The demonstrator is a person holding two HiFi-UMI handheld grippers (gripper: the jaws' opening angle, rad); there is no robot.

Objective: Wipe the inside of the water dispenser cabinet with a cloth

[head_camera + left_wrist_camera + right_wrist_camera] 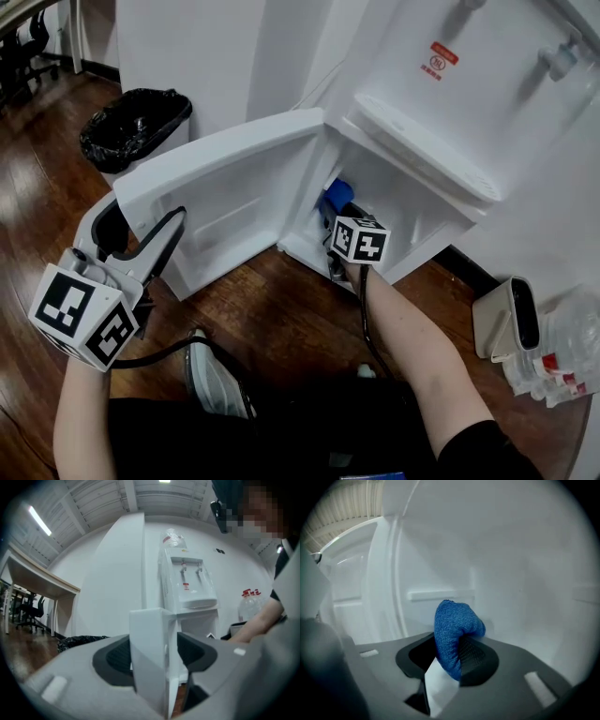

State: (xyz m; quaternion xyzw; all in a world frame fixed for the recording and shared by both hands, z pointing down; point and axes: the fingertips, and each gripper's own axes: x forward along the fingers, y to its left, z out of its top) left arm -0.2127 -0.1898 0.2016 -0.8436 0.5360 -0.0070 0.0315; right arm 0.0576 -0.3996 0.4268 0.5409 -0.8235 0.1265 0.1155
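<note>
— What do the tools look like?
— The left tool [145, 223] and the right tool [336, 208] have grey shells and black meshed pads [474, 654]. Each carries a white cube [82, 314] with black square markers.
— Any cables?
— A thin black cable [155, 352] trails from the left cube. A second cable [362, 309] runs along the right forearm.
— Clothing?
— A black short sleeve [478, 448], dark trousers [281, 427] and a pale shoe [214, 380].
</note>
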